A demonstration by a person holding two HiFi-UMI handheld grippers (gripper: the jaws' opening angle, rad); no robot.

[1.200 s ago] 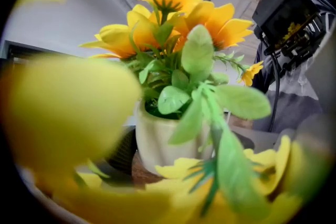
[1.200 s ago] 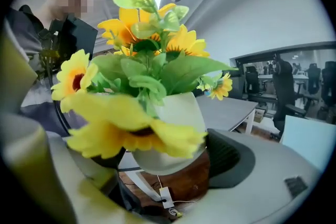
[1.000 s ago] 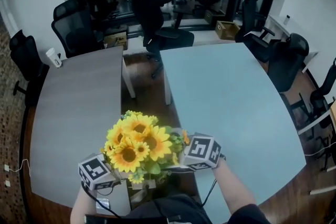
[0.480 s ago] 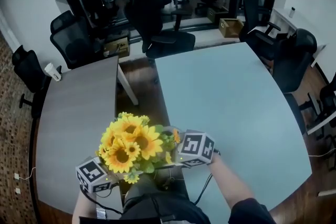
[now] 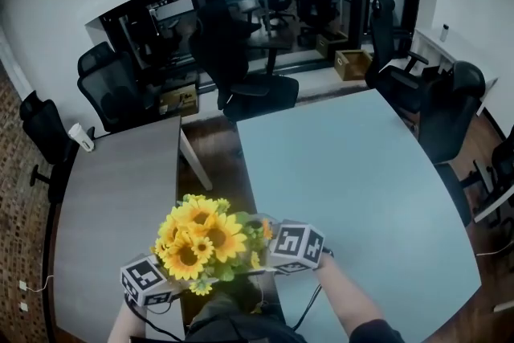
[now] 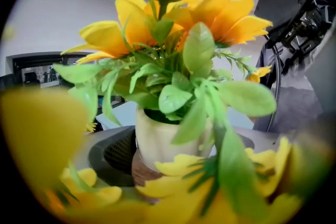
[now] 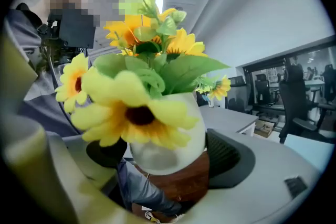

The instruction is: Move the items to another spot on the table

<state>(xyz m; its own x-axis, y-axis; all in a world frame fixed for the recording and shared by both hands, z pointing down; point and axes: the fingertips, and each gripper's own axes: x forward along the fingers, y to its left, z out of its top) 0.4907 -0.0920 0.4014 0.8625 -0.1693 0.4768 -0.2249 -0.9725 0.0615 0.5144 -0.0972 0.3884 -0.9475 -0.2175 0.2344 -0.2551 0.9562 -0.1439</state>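
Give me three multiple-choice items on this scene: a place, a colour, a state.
1. Where is the flower pot?
A. In the air between the grey table and the pale blue table.
B. On a chair.
C. On the floor.

2. What colour are the flowers?
A. Red.
B. White.
C. Yellow.

3. How do the left hand-held gripper and right hand-held gripper stand?
A. Both open, empty.
B. Both shut on the flower pot.
C. Only one holds it.

Key: 1 A, the head view shows it held over the gap. 2 C, petals are yellow in every view. 3 B, each gripper view shows the pot clamped between the jaws.
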